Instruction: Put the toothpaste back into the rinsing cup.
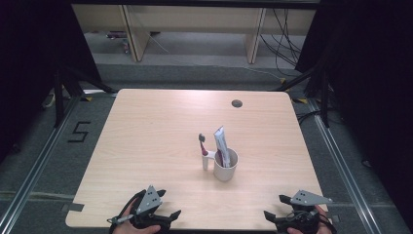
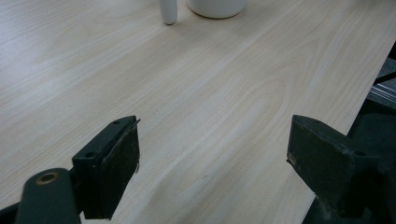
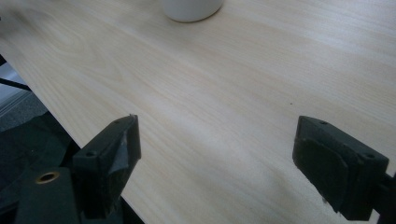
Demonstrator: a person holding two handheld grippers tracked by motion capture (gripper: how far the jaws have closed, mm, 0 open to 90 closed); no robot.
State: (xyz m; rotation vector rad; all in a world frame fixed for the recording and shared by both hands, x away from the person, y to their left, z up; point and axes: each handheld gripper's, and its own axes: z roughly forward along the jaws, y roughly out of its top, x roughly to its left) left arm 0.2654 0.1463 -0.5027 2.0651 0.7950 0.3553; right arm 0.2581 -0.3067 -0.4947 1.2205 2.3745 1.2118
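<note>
My left gripper (image 2: 212, 154) and right gripper (image 3: 217, 154) gape wide, holding nothing, at the near edge of the smooth pale wooden table (image 1: 146, 146). Bare grained board lies between them and the glossy white round cup (image 1: 225, 168) holding a flat toothpaste tube (image 1: 220, 141).

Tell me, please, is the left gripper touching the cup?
Apart. The high view shows the left gripper at the table's near edge, with bare wood between it and the cup.

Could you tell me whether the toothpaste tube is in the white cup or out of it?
In: the toothpaste tube stands upright inside the white cup, its top rising above the rim.
</note>
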